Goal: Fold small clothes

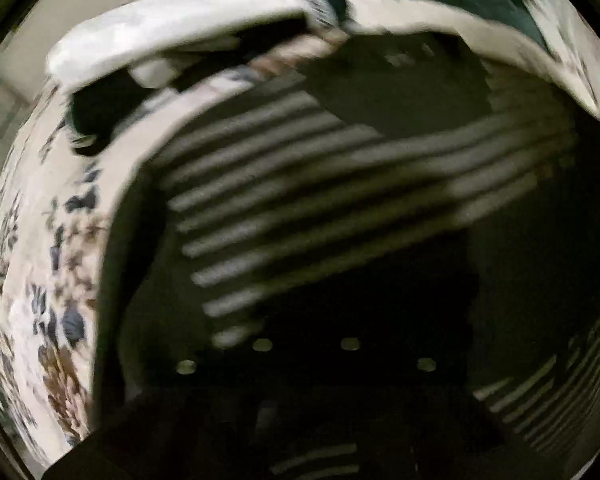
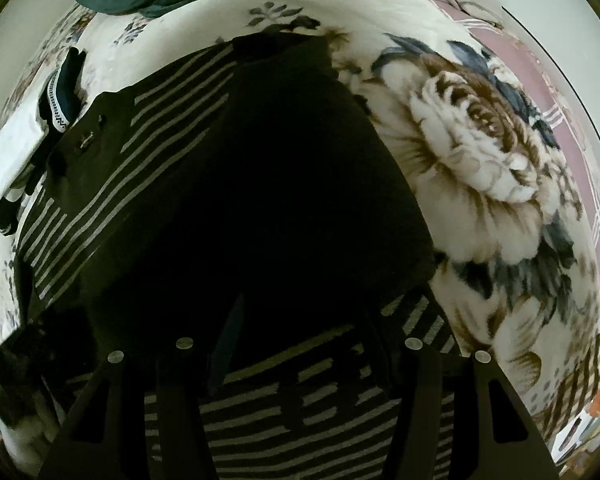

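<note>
You are looking at a striped shirt [image 2: 148, 152] lying on the floral blanket [image 2: 480, 168], bare blanket showing past its right edge. Your right tongs [image 2: 300, 400] are hovering open over its hem; your left tongs' [image 1: 304, 360] state cannot be told through blur.

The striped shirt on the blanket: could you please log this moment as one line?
striped shirt: lying on floral blanket | right gripper: over shirt, grasp unclear | left view: blurred

No legible text or labels.

black grey-striped shirt [image 2: 140, 168], floral blanket [image 2: 480, 152]
</note>
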The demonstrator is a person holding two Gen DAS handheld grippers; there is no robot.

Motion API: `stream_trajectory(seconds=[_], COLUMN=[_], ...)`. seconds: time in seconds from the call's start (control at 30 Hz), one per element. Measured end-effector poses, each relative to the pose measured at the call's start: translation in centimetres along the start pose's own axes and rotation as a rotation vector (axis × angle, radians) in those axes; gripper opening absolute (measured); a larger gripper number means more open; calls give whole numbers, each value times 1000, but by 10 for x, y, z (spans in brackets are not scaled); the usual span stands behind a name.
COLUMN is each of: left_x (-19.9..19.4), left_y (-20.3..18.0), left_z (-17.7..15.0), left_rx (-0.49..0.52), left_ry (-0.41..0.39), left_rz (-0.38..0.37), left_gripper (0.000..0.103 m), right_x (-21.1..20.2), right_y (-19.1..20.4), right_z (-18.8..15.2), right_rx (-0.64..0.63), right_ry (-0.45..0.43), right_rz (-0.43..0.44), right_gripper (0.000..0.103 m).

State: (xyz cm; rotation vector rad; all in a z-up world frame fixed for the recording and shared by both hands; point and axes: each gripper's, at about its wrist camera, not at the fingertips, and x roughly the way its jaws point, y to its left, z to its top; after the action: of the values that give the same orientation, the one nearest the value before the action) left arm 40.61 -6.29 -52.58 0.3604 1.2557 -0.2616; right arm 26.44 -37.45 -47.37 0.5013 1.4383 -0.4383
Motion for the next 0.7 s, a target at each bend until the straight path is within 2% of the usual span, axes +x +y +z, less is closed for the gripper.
stream_trajectory(seconds=[0.1, 0.2, 0.23, 0.3, 0.37, 0.4, 0.43, 0.47, 0.5, 0.53, 0.63, 0.7], left_x=[-12, -11, -11, -14, -19, -20, -19, -19, -16, -12, -3, -3], left_y=[36, 75, 84, 97, 87, 78, 68, 59, 47, 43, 26, 11], left_z=[9, 16, 16, 16, 15, 16, 14, 11, 5, 4, 1, -1], left_rx=[-118, -209, -229, -257, -206, -173, -137, -115, -87, -69, -16, 33], left_ry=[-35, -26, -28, -41, -39, -33, -16, -4, 10, 18, 38, 33], left_rz=[23, 52, 39, -63, -138, -144, -165, -187, -214, -225, -249, -233], left_gripper=[0, 0, 0, 2, 4, 11, 26, 35, 54, 65, 65, 65], right_x=[-3, -3, -2, -2, -2, -1, -1, 0, 1, 2, 5, 7], right_y=[-1, -2, -4, -6, -6, -5, -4, -2, 0, 2, 8, 10], right_z=[3, 7, 9, 11, 13, 14, 14, 15, 16, 16, 19, 19], right_rx=[-3, 5, 10, 23, 27, 25, 22, 18, 12, 8, 1, -6], right_ry=[-10, -10, -8, -3, -2, -1, 1, 3, 7, 9, 14, 16], right_rz=[-6, -6, -4, 3, 6, 6, 5, 2, -4, -6, -15, -23], right_gripper=[59, 59, 59, 59, 59, 59, 59, 59, 59, 59, 59, 59])
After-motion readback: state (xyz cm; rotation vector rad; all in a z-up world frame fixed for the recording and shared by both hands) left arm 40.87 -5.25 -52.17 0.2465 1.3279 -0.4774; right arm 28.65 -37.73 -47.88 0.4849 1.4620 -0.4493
